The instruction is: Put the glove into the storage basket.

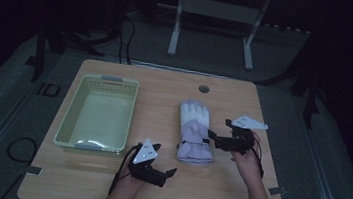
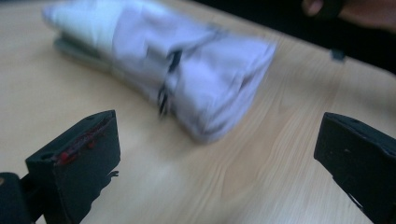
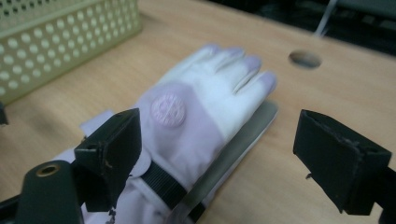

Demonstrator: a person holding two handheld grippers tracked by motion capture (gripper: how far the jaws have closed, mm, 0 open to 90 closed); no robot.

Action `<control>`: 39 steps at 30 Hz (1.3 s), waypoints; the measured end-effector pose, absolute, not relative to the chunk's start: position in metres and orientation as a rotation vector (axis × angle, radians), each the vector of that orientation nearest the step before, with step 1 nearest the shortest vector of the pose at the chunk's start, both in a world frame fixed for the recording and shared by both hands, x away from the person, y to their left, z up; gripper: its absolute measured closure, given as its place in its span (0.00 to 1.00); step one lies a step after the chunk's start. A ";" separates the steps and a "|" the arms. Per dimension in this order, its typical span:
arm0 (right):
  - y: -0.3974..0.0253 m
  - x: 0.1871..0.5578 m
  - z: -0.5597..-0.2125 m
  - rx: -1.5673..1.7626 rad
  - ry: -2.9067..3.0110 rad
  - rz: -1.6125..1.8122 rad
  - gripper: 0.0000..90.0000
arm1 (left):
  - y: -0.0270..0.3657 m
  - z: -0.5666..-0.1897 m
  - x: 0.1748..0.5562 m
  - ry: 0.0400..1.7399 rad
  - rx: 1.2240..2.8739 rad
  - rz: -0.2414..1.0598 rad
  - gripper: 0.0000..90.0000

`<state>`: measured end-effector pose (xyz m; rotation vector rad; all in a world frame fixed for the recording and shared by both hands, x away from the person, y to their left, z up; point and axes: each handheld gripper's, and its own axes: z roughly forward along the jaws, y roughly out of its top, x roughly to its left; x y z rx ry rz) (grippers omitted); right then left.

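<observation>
Room: dim, with a grey floor, dark cables, and a pale metal frame stand (image 1: 213, 23) beyond the table.
Surface: a light wooden table with rounded corners (image 1: 103, 192) and a round cable hole (image 1: 204, 88) near its far edge.
Basket: a pale green perforated plastic basket (image 1: 73, 113) stands on the left half of the table, nothing in it, well apart from the glove.
Glove: a padded lilac-and-white winter glove with a black wrist strap (image 1: 194, 129) lies flat right of centre, fingers pointing away from the person, cuff toward them.
Right gripper: the black two-jaw right gripper (image 1: 214, 136) sits just beside the glove's strap, jaws spread wide, gripping nothing.
Left gripper: the black two-jaw left gripper (image 1: 168, 173) hangs near the cuff, jaws likewise released and unloaded.
Step in hand: probably the approach to pick up the glove; no grasp yet.
Next move: likely lower one claw over the cuff or strap and clench on the soft bulk, perhaps with the basket as the destination.
</observation>
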<state>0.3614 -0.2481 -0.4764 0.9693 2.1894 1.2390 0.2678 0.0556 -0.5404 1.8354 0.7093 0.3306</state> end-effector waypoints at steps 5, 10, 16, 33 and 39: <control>-0.252 0.365 -0.482 0.990 2.202 1.212 0.17 | 0.048 -0.523 0.281 0.752 1.870 0.300 0.01; -0.255 0.369 -0.487 1.042 2.223 1.228 0.13 | 0.040 -0.518 0.300 0.790 1.882 0.264 0.01; -0.248 0.373 -0.488 1.048 2.198 1.188 0.12 | 0.030 -0.514 0.320 0.821 1.895 0.290 0.01; -0.234 0.396 -0.534 1.179 2.295 1.090 0.19 | 0.011 -0.555 0.337 1.108 1.982 0.087 0.21; -0.238 0.403 -0.544 1.350 2.406 1.120 0.39 | 0.012 -0.564 0.343 1.075 1.975 -0.044 0.37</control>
